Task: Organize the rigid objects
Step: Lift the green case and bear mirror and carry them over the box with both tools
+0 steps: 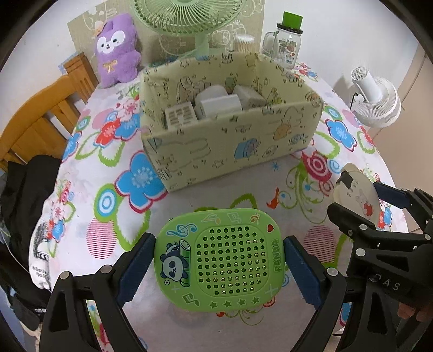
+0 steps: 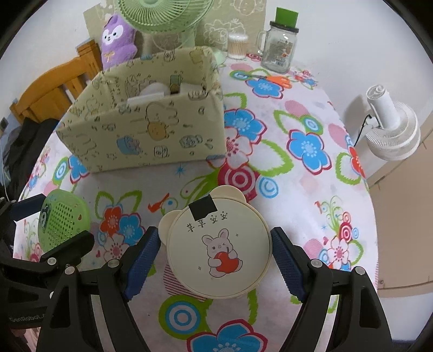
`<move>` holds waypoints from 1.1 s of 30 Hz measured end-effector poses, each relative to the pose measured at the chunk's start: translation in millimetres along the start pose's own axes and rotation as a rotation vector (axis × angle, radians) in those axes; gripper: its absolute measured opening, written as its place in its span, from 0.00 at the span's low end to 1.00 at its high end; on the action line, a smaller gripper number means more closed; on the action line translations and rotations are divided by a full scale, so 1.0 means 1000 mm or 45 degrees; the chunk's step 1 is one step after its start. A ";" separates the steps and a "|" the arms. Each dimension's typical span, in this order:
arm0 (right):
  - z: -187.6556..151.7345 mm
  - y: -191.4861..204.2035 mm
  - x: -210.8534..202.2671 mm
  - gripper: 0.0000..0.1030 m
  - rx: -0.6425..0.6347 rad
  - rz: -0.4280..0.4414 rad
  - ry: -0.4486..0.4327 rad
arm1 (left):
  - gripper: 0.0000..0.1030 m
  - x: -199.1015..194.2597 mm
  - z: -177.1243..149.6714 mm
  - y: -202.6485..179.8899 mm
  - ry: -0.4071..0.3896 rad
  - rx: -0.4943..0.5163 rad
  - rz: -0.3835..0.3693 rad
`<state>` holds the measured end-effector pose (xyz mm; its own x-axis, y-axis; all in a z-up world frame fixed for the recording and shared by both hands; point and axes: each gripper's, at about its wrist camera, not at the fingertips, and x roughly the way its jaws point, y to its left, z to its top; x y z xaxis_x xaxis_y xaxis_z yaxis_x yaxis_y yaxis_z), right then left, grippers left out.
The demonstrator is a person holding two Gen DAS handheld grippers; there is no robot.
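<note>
My left gripper [image 1: 219, 265] is shut on a green panda box [image 1: 219, 260] with a perforated front, its blue pads touching both sides, above the flowered tablecloth. My right gripper [image 2: 216, 257] is shut on a cream round bear-eared case [image 2: 217, 249] printed with a rabbit and a red apple. Each held thing also shows in the other view: the cream case in the left wrist view [image 1: 357, 195], the green box in the right wrist view [image 2: 63, 216]. A cream cartoon-print storage box [image 1: 230, 143] stands behind, holding several white items [image 1: 216, 104].
A purple plush [image 1: 116, 51], green desk fan [image 1: 186, 16], cotton-swab tub [image 1: 243, 43] and glass jar with green cap [image 1: 286, 43] stand behind the storage box. A white fan [image 1: 376, 100] sits off the table's right edge. A wooden chair [image 1: 40, 116] is left.
</note>
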<state>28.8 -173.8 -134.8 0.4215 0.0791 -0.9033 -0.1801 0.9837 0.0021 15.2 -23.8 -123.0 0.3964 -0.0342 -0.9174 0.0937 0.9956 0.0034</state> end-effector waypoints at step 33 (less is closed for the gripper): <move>0.065 -0.014 -0.064 0.81 0.057 -0.008 -0.137 | 0.92 -0.063 0.059 0.001 -0.153 -0.016 0.036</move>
<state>62.3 -181.9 -49.5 0.5157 0.0877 -0.8523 -0.1383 0.9902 0.0182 44.4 -26.1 -41.4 0.5055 -0.0158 -0.8627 0.0700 0.9973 0.0228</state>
